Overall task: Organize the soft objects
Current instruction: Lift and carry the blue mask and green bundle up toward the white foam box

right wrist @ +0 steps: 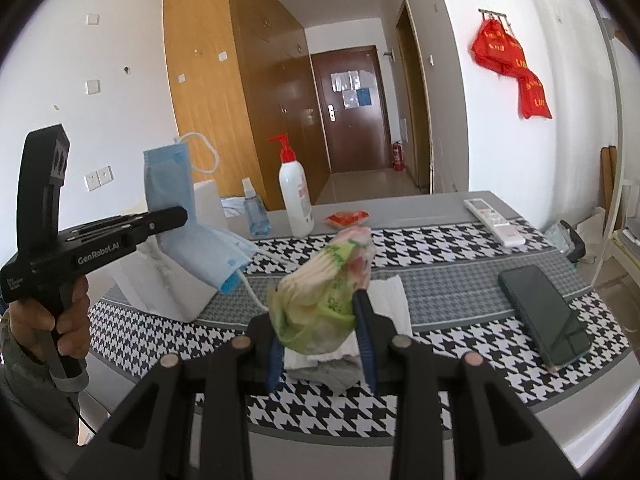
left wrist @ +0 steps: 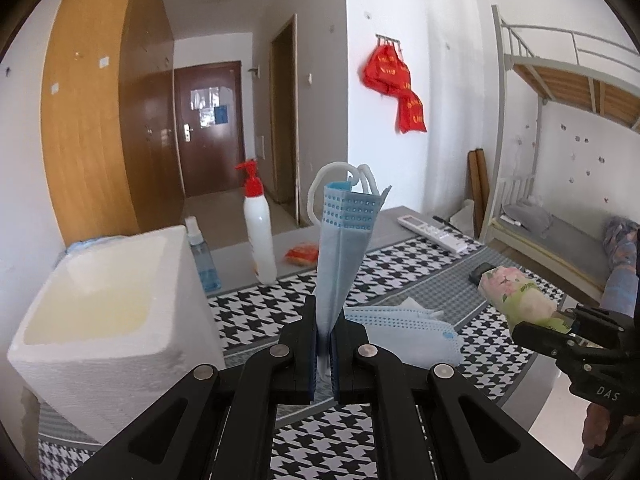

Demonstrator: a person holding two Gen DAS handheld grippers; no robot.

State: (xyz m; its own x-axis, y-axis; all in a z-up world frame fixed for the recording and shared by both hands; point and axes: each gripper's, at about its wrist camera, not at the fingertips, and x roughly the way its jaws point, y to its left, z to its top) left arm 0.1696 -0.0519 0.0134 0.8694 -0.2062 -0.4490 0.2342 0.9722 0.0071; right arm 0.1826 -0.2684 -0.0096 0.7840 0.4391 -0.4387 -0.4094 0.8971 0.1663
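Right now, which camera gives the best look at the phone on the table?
The right wrist view. The dark phone lies in full view there on the patterned tablecloth, to the right of the right gripper. The left wrist view shows only a small dark piece of it behind the tissue pack.

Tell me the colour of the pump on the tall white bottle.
Red pump; right wrist view shows it best.

The left gripper [left wrist: 325,344] is raised above the table, its two black fingers [left wrist: 298,344] pressed nearly together and pointing forward and slightly up, clamped on a face mask [left wrist: 344,240]. The right gripper [right wrist: 320,344] is held level with a wider gap between its fingers, which pinch a tissue pack [right wrist: 320,300]. The left hand [right wrist: 68,320] is wrapped around its gripper's handle.
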